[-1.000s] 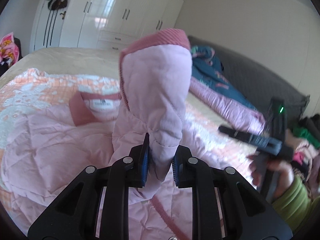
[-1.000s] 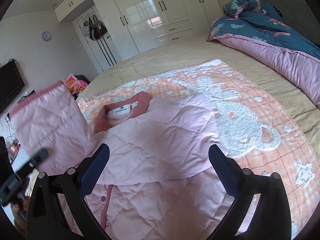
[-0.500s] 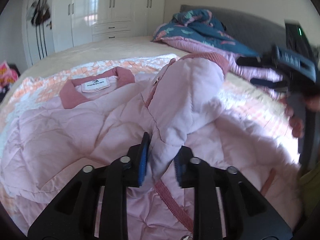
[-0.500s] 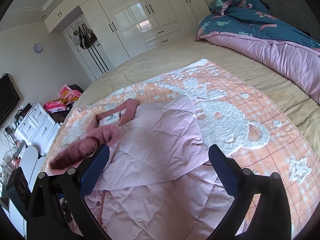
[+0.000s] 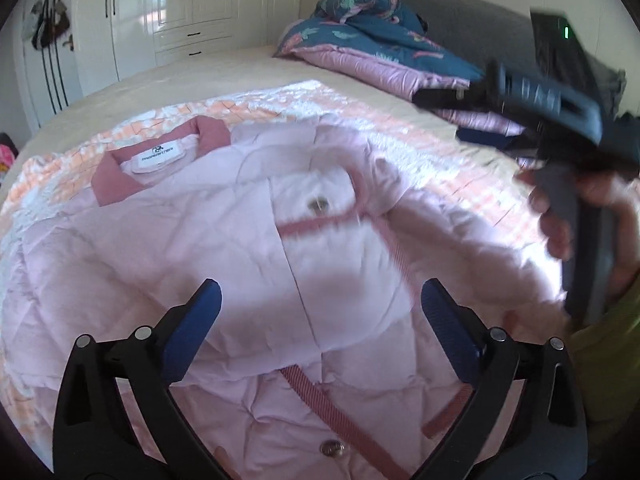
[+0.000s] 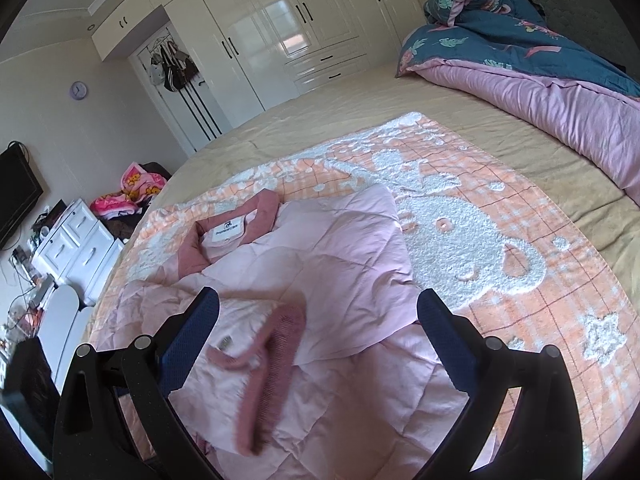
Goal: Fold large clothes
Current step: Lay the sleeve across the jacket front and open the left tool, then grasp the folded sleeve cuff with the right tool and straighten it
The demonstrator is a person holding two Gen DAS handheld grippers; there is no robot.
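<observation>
Now the pink jacket [image 5: 248, 248] lies flat on the bed [image 6: 360, 120], collar far end, right under both grippers. Left gripper [image 5: 318, 312] just opened wide, empty — right gripper [image 6: 318, 316] wide open too, w/ nothing held.

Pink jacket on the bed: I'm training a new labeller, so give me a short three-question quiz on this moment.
1. True or false: the left tool grips the sleeve.
2. What colour is the collar of the pink jacket?
3. The sleeve lies: A) across the jacket's front, B) off the bed, C) on the blue quilt.

Key: 1 false, its jaws have just been opening and nothing is between them. 2 dusty rose. 3 A.
</observation>
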